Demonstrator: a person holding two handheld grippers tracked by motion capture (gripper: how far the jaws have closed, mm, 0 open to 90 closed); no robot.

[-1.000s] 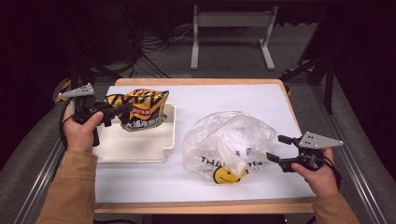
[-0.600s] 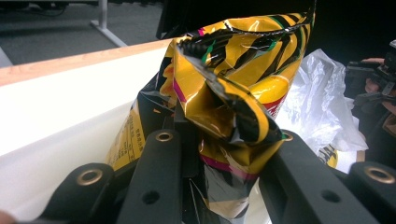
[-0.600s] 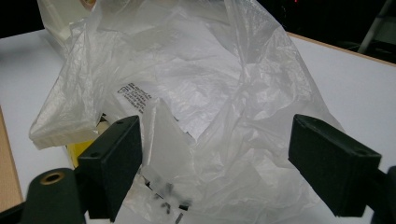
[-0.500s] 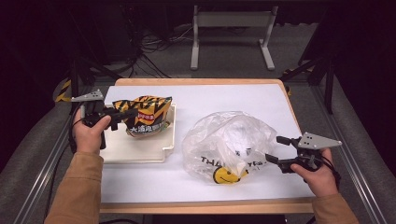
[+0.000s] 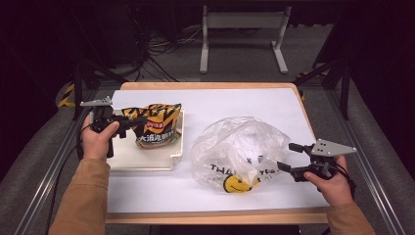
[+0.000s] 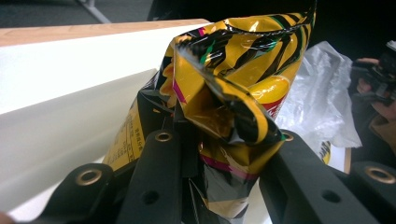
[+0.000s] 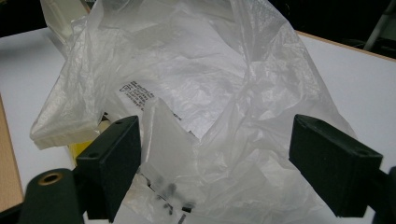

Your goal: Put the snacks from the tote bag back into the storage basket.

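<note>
A yellow and black striped chip bag (image 5: pixel 157 127) stands over the white tray (image 5: pixel 142 159) at the table's left. My left gripper (image 5: pixel 139 121) is shut on the bag's crumpled top edge (image 6: pixel 233 70), and the foil bunches between the two black jaws (image 6: pixel 224 140). At the right lies a crumpled clear plastic bag (image 5: pixel 240 147) with a yellow smiley print. My right gripper (image 5: pixel 288 156) is at its right edge, open. In the right gripper view the jaws (image 7: pixel 215 140) stand wide apart, with loose film of the plastic bag (image 7: pixel 187 79) between them, unpinched.
A white sheet (image 5: pixel 235 100) covers the wooden table. Metal rails run along both sides of the table. A grey stand (image 5: pixel 242 36) and cables lie on the floor behind the far edge.
My left gripper has come down and a little to the right with the chip bag, which now sits lower over the tray. The right gripper has stayed put.
</note>
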